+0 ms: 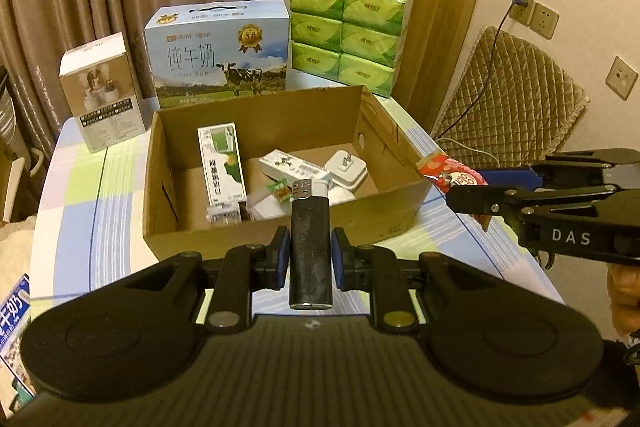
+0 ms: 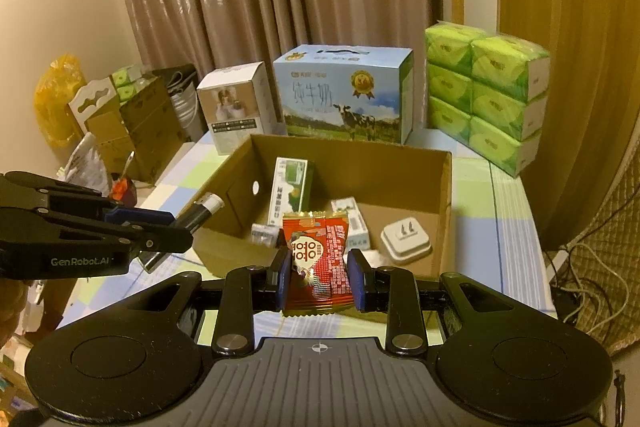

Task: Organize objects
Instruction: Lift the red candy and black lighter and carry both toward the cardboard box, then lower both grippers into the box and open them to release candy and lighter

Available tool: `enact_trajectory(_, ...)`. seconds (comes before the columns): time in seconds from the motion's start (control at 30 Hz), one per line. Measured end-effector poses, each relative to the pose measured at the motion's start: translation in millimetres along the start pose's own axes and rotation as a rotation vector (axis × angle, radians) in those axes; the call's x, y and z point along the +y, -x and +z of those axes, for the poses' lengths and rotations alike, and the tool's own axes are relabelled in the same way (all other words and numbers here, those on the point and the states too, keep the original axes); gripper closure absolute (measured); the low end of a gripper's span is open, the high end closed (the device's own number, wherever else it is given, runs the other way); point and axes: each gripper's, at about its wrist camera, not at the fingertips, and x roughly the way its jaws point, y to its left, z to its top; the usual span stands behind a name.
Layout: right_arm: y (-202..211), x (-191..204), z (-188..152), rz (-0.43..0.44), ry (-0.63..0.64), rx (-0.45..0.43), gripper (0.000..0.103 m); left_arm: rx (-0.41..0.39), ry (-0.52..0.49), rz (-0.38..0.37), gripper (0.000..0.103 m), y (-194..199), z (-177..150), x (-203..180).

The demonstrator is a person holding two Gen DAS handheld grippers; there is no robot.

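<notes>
My left gripper [image 1: 310,259] is shut on a black lighter [image 1: 311,247] and holds it upright just in front of the open cardboard box [image 1: 280,227]. My right gripper [image 2: 320,277] is shut on a red snack packet [image 2: 318,263], at the box's near right edge; the packet also shows in the left wrist view [image 1: 452,175]. The box [image 2: 444,211] holds a green and white milk carton [image 1: 222,163], a second carton lying flat [image 1: 294,165], a white plug adapter [image 2: 406,241] and small items. The left gripper with the lighter shows at the left of the right wrist view [image 2: 200,213].
Behind the box stand a blue milk case [image 1: 220,55], a white product box [image 1: 102,91] and a green tissue pack [image 1: 348,35]. The table has a checked cloth [image 1: 80,187]. A padded chair [image 1: 508,95] and cables are to the right; cartons and bags [image 2: 132,123] are to the left.
</notes>
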Motion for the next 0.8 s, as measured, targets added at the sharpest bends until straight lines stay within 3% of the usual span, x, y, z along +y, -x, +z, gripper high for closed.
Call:
enact_trajectory(0.33, -25.4, -5.8, 35.7, 0.004, 0.012, 0.027, 0.076, 0.029, -0.004, 0.011, 0.086, -22.4, 34.8, 14.6)
enact_trajectory(0.8, -75.1, -22.2, 70.0, 0.029, -0.039, 0.147, 0.076, 0.107, 0.032, 0.019, 0.086, -63.6, 60.8, 36.9)
